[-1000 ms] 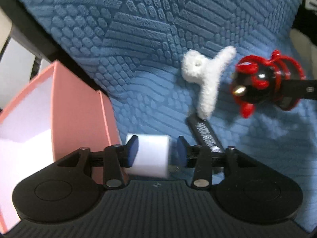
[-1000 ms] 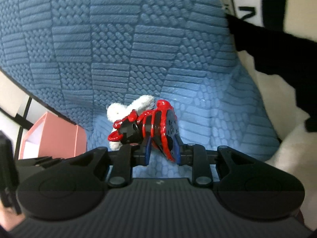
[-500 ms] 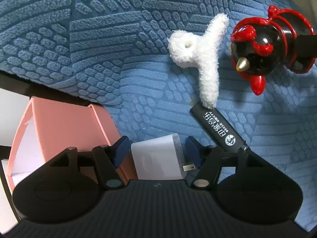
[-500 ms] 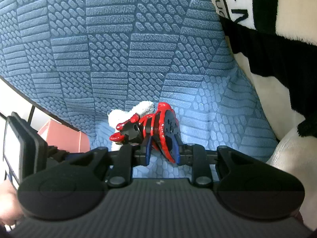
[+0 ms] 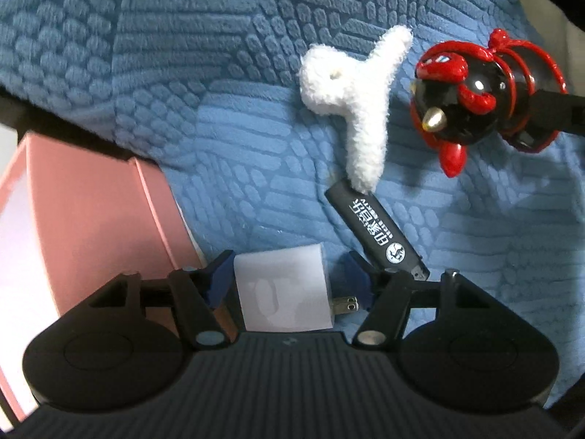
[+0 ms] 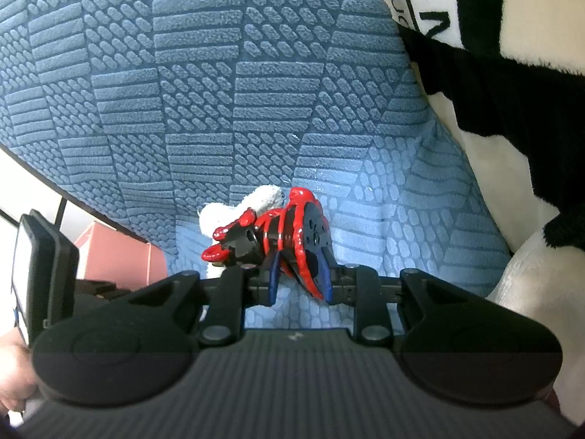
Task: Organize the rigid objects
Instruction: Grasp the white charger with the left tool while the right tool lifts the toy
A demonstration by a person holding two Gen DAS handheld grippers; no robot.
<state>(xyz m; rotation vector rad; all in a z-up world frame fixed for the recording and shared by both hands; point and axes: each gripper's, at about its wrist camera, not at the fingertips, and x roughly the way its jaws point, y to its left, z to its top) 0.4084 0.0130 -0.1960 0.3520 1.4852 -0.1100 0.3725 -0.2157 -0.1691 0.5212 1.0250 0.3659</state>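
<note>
A white plug charger lies on the blue cushion beside the pink box, prongs pointing right. My left gripper points down over it, open, with the charger between its pads and a gap on the prong side. A black USB stick and a white fuzzy hair clip lie just beyond. My right gripper is shut on the base of a red-and-black figurine, which also shows at the right of the left wrist view as the figurine, held just above the cushion.
The textured blue cushion fills both views. A black-and-white plush blanket lies along its right side. The left gripper's body and a hand show at the left edge of the right wrist view. A dark gap borders the pink box.
The left jaws have spread away from the white charger, which now rests on the cushion, and the left gripper has tilted. The right gripper still holds the figurine in place.
</note>
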